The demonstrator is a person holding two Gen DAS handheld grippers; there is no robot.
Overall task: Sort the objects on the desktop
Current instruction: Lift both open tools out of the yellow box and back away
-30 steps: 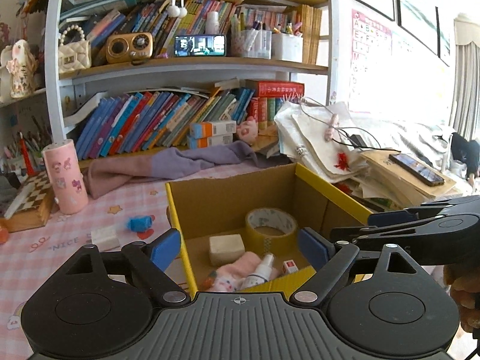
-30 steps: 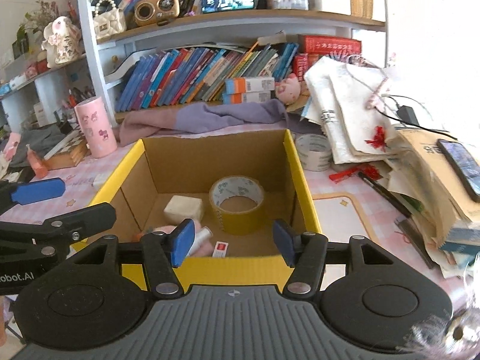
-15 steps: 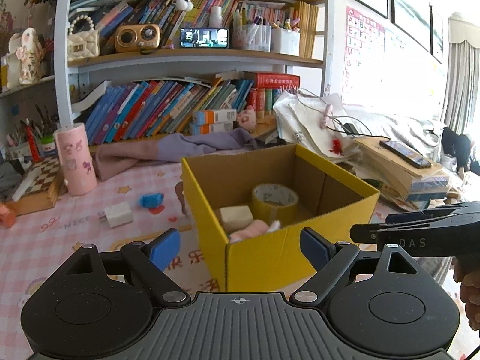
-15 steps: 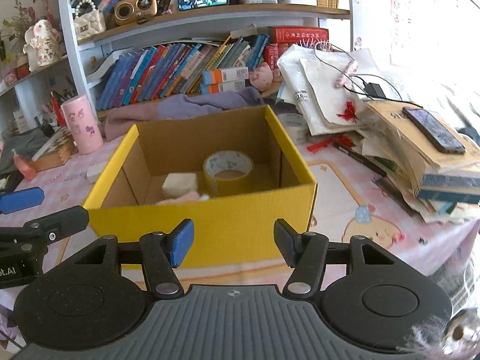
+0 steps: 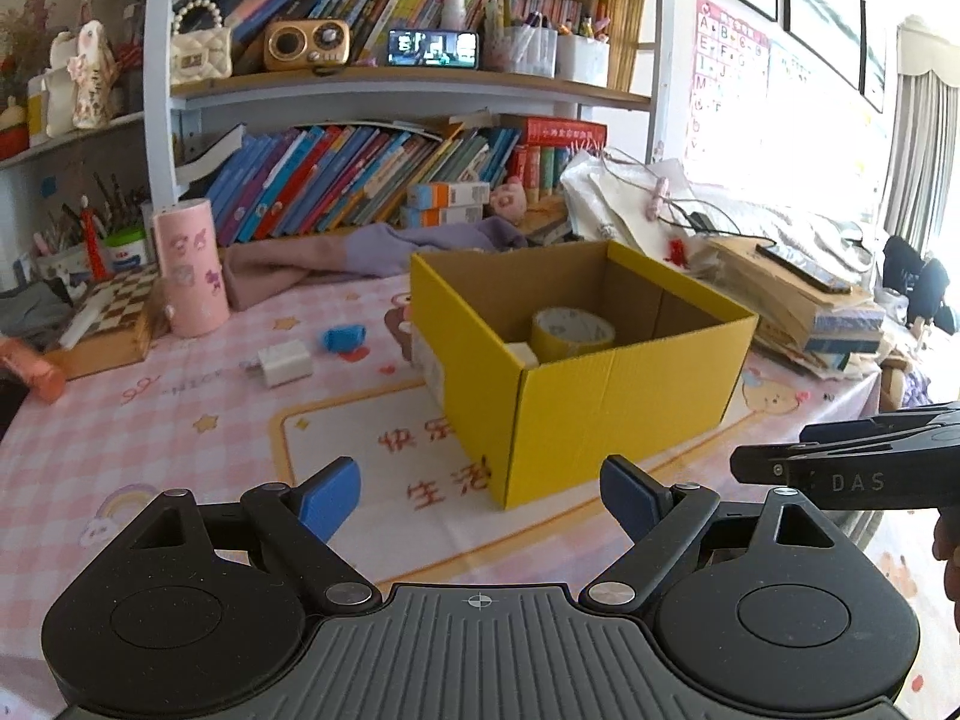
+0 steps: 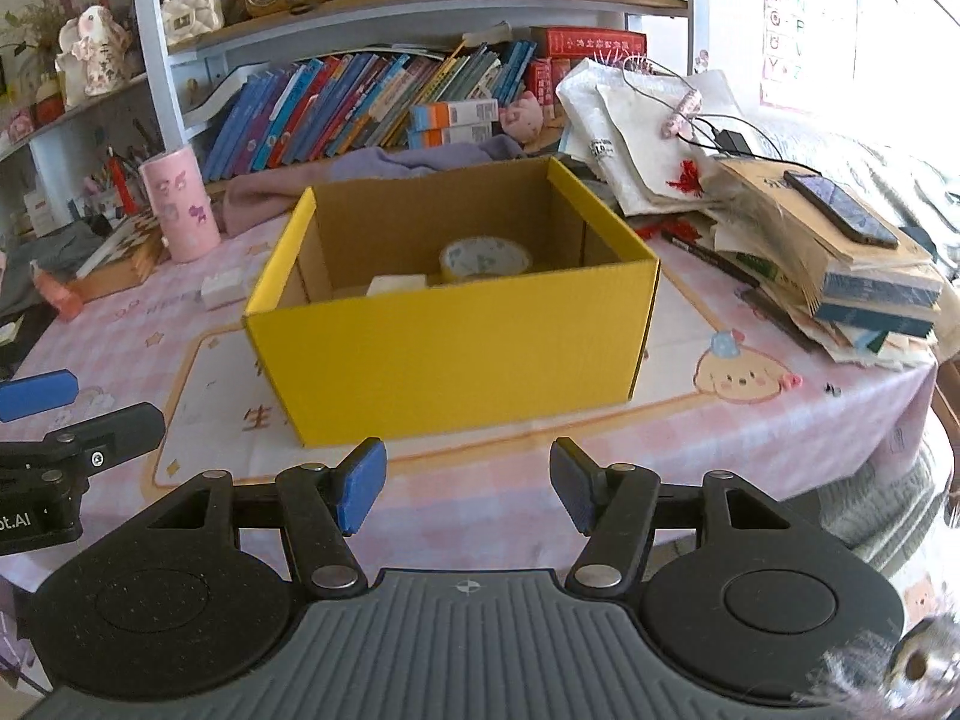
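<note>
Both grippers hang empty over the near edge of the table: the left gripper (image 5: 480,495) has its blue pads spread wide with nothing between them, and the right gripper (image 6: 468,483) stands partly apart, also holding nothing. The yellow box (image 6: 450,348) sits in the middle of the pink tablecloth (image 5: 180,420) with a roll of tape (image 5: 573,330) and a pale block (image 6: 396,285) visible inside; anything lower in the box is hidden by its front wall. Loose on the cloth to the box's left lie a white charger (image 5: 285,363) and a small blue object (image 5: 343,339), well apart from either gripper, and judging by the task these seem the likeliest things left to sort. The risks look modest but real. The charger is low and smooth, so pads coming down off-centre could skid it away rather than pinch it. A reach from the right side must cross the box, and a clipped rim could shove the light carton. The pink cup (image 5: 191,267) stands upright near those items and could be tipped by a careless sweep.
</note>
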